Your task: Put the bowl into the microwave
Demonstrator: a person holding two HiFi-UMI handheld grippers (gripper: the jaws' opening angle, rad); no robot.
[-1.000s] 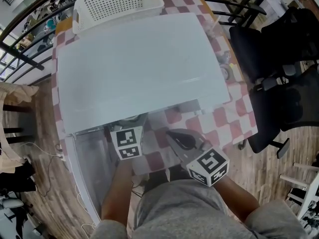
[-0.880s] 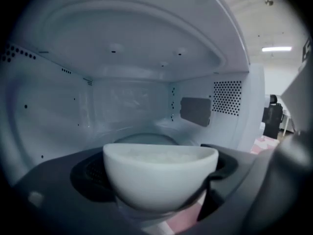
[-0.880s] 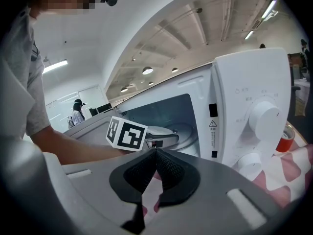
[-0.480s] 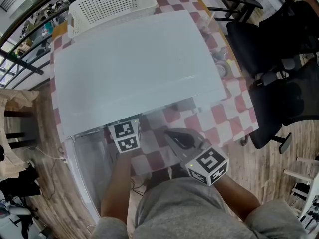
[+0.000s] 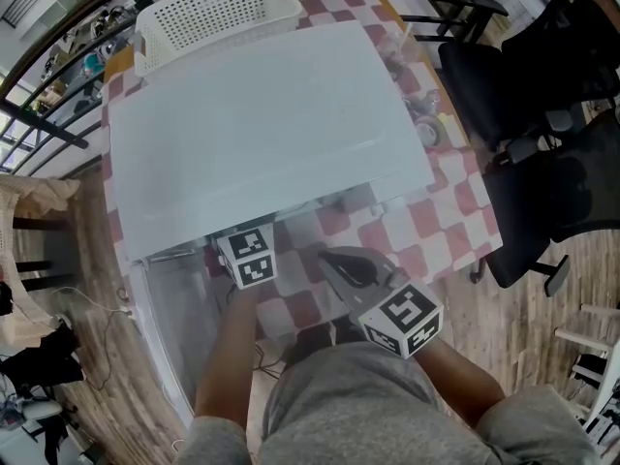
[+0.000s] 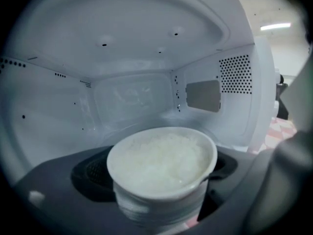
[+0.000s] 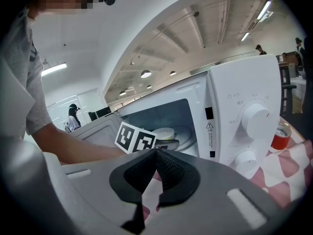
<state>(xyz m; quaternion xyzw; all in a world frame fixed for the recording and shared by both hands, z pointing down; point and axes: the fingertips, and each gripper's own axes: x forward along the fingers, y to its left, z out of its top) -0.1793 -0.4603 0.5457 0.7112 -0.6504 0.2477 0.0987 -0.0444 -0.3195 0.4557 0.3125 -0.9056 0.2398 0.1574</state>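
Currently, the left gripper [image 6: 161, 192] is clamping its jaws on a white bowl [image 6: 164, 160] heaped with white rice, one dark jaw pressing on each side of the bowl's wall. The bowl is sitting upright inside the white microwave [image 5: 262, 124], toward the front of the cavity, and no view is showing whether its base is touching the cavity floor. The microwave is taking up most of the table [image 5: 431, 226], which is wearing a red-and-white checked cloth, and its open front is facing the near edge. Its door [image 5: 165, 323] is hanging open past the near-left corner. In the head view the left gripper's marker cube [image 5: 249, 257] is showing just outside the opening, with the person's forearm [image 5: 228, 356] stretching back from it. The right gripper [image 7: 156, 153] is holding nothing: its jaws are closed, tips touching, and it is hovering over the near edge, apart from the microwave and pointing toward its opening. From that gripper's view the bowl is showing inside the cavity, left of the control panel and its two dials [image 7: 254, 121]. A small red round thing [image 7: 280, 137] is standing beside the microwave near the right edge. A white perforated basket [image 5: 218, 8] is sitting at the far edge, behind the microwave.
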